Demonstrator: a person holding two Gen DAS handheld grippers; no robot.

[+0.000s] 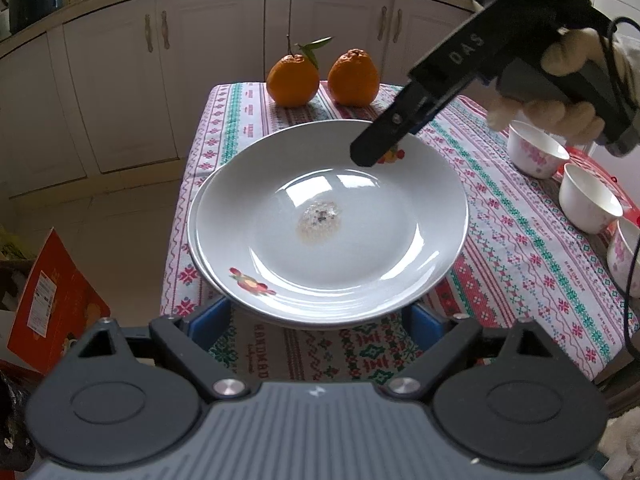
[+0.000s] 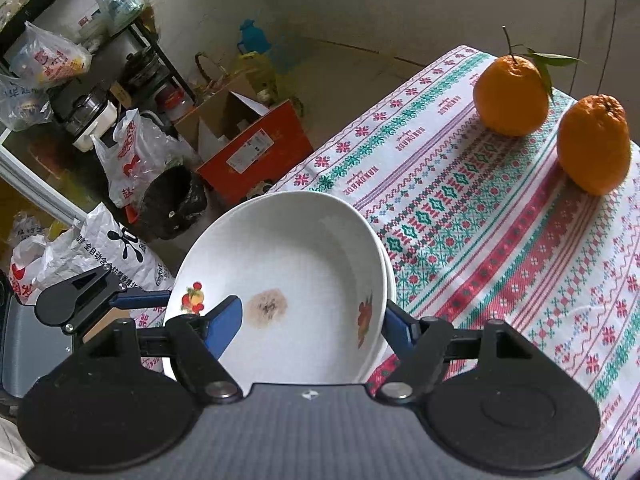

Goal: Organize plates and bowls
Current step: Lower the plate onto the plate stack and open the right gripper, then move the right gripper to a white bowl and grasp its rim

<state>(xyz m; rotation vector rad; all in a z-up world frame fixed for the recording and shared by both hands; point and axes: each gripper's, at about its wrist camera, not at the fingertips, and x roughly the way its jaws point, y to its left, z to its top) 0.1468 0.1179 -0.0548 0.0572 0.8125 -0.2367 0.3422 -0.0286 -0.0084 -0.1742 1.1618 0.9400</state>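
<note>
Sitting at the near left corner of the desk [image 1: 500,216], which is covered by a white cloth with red and green woven patterns, is a white ceramic plate with small fruit prints and a brownish stain in its middle [image 1: 328,224], nested on a second white plate [image 1: 200,248] whose rim is peeking out at the left. The left gripper [image 1: 316,320] is waiting at the near edge of this stack, its blue fingers [image 1: 208,324] spread wide on either side of the rim and gripping nothing. The right gripper [image 2: 312,316] is reaching in from the far right, its fingers [image 2: 224,320] released and straddling the rim, one inside the top plate and one outside, though contact cannot be told. A gloved hand [image 1: 560,92] is holding its handle. Beyond the plates, at the far edge of the desk, a round orange with a stem and green leaf [image 1: 292,80] is standing just beside a second, bumpy orange [image 1: 354,78]. Along the right edge, three small white bowls with pink flower prints [image 1: 536,152] are resting in a row.
</note>
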